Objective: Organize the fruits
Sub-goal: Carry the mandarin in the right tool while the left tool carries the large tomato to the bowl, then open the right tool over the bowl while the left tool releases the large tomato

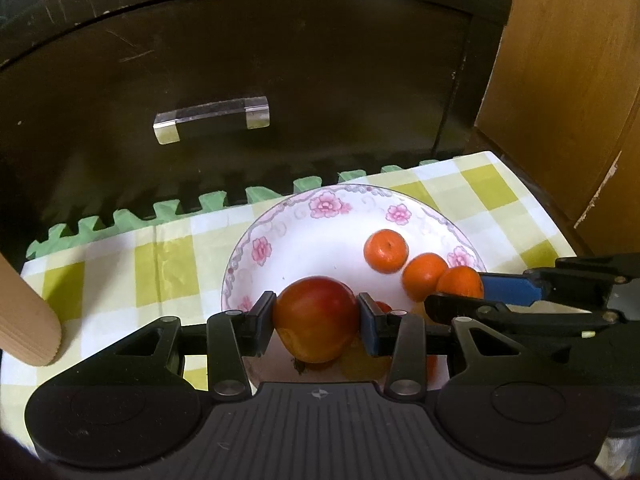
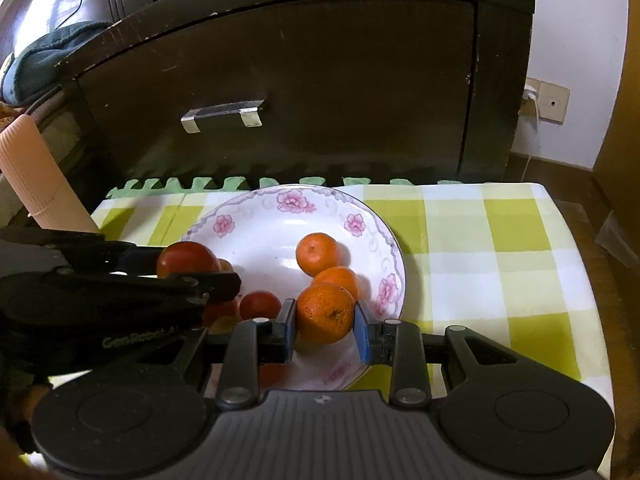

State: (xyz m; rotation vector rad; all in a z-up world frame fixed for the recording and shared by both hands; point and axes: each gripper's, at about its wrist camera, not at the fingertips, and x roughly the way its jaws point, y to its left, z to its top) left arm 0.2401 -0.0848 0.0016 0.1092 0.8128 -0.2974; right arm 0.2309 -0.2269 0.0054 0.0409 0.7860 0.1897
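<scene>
A red-and-yellow fruit (image 1: 316,318), likely a tomato or small apple, is clamped between the pads of the left gripper (image 1: 317,322), which is closed on its widest part. A mandarin (image 2: 326,313) is gripped in the same way by the right gripper (image 2: 325,328), its dimpled end turned toward the camera. Both fruits are held over the near part of the floral plate (image 2: 248,236), the red fruit over its left near rim and the mandarin over its right near rim. Two more mandarins (image 2: 317,253) are seen resting on the plate just beyond the held one, and smaller red fruits (image 2: 260,305) lie on the plate between the two grippers.

The deciding relation is judged to be each fruit's position against the plate: both are carried directly above it, close to its surface, so a straight lowering or lifting is all that separates held from placed. Whether either fruit already touches the plate cannot be told, since the undersides are hidden by the gripper bodies. The grippers are side by side and near each other, so clearance between them should be minded.
</scene>
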